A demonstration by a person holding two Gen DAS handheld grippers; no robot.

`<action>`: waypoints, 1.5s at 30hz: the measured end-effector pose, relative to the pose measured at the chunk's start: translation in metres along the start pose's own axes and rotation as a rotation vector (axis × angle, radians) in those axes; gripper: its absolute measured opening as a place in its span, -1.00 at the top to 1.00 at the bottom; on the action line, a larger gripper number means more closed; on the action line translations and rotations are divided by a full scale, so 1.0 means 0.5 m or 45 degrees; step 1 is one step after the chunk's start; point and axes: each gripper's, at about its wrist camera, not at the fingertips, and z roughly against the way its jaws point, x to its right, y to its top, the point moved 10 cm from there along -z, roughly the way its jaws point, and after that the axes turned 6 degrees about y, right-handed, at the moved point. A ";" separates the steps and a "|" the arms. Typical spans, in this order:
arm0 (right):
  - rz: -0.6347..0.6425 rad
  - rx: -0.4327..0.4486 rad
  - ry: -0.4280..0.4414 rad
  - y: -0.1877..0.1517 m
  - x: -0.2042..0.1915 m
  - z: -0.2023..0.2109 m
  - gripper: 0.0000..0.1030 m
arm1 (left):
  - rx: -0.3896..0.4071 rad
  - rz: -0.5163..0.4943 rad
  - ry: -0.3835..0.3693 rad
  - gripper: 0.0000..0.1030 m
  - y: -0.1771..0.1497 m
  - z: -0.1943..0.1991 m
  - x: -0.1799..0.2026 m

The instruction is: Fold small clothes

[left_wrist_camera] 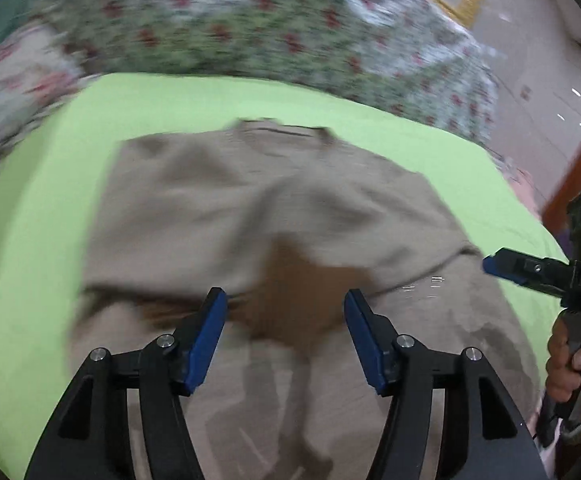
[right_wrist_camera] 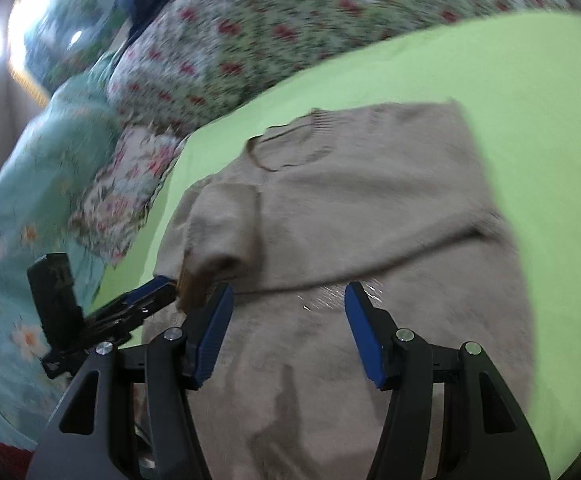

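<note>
Beige knitted sweater with a ribbed round collar (left_wrist_camera: 250,208) lay flat on a smooth lime-green sheet (left_wrist_camera: 30,240), collar away from both cameras and hem nearest them. Knit looked soft and fine-ribbed; both frames were motion-blurred, so stitch detail was lost.

Left claw (left_wrist_camera: 284,300) – black linkage arms, ridged blue pads – was spread wide with nothing between the pads, hovering over the lower body of the sweater. Right claw (right_wrist_camera: 288,294) was the same build and equally wide apart, empty, above the hem region.

Left view only: a brown patch (left_wrist_camera: 298,296) between the pads, apparently the inner face of a folded sleeve, plus the right claw entering from the right edge with a bare hand (left_wrist_camera: 570,360) on its grip. Tiled floor (left_wrist_camera: 530,60) and a red-brown wooden edge (left_wrist_camera: 578,168) showed far right.

Right view only: the sleeve folded across the chest (right_wrist_camera: 218,232), its brown-lined cuff beside the left claw's blue tip (right_wrist_camera: 150,292) – could not tell whether they touched. Collar opening (right_wrist_camera: 286,148) read clearly here.

Edges: green sheet showed bare on both sides of the sweater and beyond the collar. Past it, a rumpled floral quilt, red flowers on green-white print (right_wrist_camera: 270,28), bounded the far side; a teal bedcover with pale flowers (right_wrist_camera: 30,200) ran along the left.
</note>
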 end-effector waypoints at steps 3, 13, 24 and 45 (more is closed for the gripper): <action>0.175 -0.040 -0.037 0.013 -0.050 -0.052 -0.16 | -0.010 0.101 0.083 -0.20 -0.010 0.005 -0.092; 0.912 -0.160 -0.042 -0.081 -0.219 -0.149 -0.40 | -0.080 0.305 0.286 -0.20 -0.017 -0.060 -0.261; 1.231 -0.223 -0.268 -0.102 -0.205 -0.274 0.55 | -0.075 0.307 0.329 -0.21 -0.007 -0.091 -0.285; -0.298 0.157 -0.205 0.133 0.245 -0.012 0.88 | -0.025 0.399 0.447 -0.24 -0.012 -0.066 -0.309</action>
